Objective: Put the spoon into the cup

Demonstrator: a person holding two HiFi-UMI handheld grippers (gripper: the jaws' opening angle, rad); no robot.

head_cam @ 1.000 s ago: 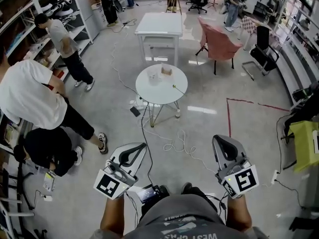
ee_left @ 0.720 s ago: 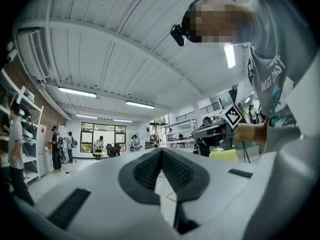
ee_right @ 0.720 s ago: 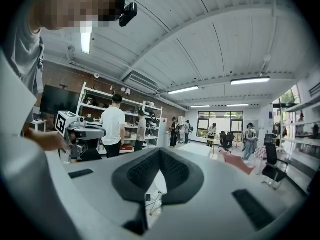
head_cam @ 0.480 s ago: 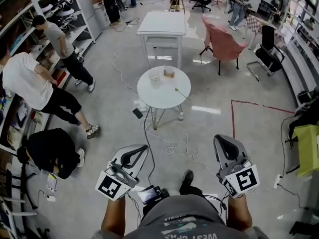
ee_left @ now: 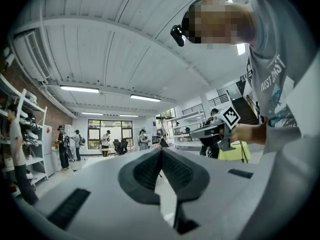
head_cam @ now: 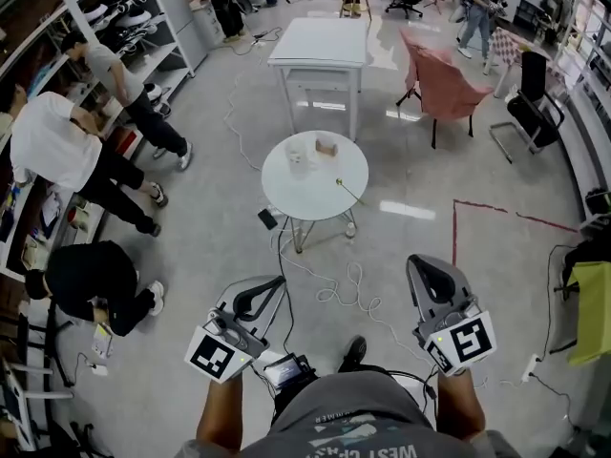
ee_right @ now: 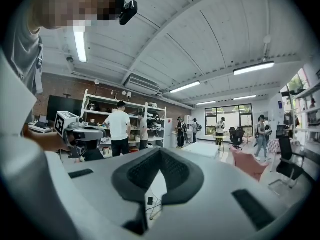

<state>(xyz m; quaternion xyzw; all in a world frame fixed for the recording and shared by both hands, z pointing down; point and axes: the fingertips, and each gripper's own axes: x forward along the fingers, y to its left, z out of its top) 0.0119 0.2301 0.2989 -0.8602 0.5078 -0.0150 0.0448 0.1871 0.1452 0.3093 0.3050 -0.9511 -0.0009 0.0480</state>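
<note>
A small round white table (head_cam: 315, 198) stands on the floor some way ahead of me. On it are a pale cup (head_cam: 297, 152), a small tan box (head_cam: 326, 146) beside the cup, and a thin spoon (head_cam: 347, 190) near the table's right edge. My left gripper (head_cam: 275, 281) and right gripper (head_cam: 426, 264) are held level at the bottom of the head view, far short of the table. Both are shut with nothing between the jaws. In the left gripper view the left gripper (ee_left: 161, 151) has its tips together, as does the right gripper (ee_right: 160, 151) in its own view.
White cables (head_cam: 341, 280) loop over the floor between me and the round table, with a dark flat object (head_cam: 267, 219) by its legs. Behind it stand a white rectangular table (head_cam: 320, 44) and a pink chair (head_cam: 447, 89). Several people (head_cam: 67, 151) work by the shelves at left. Red tape (head_cam: 501, 210) marks the floor at right.
The whole view has advanced toward the round table, which now sits a little lower and nearer. The people at left have shifted along the shelves. Both grippers stay shut and empty.
</note>
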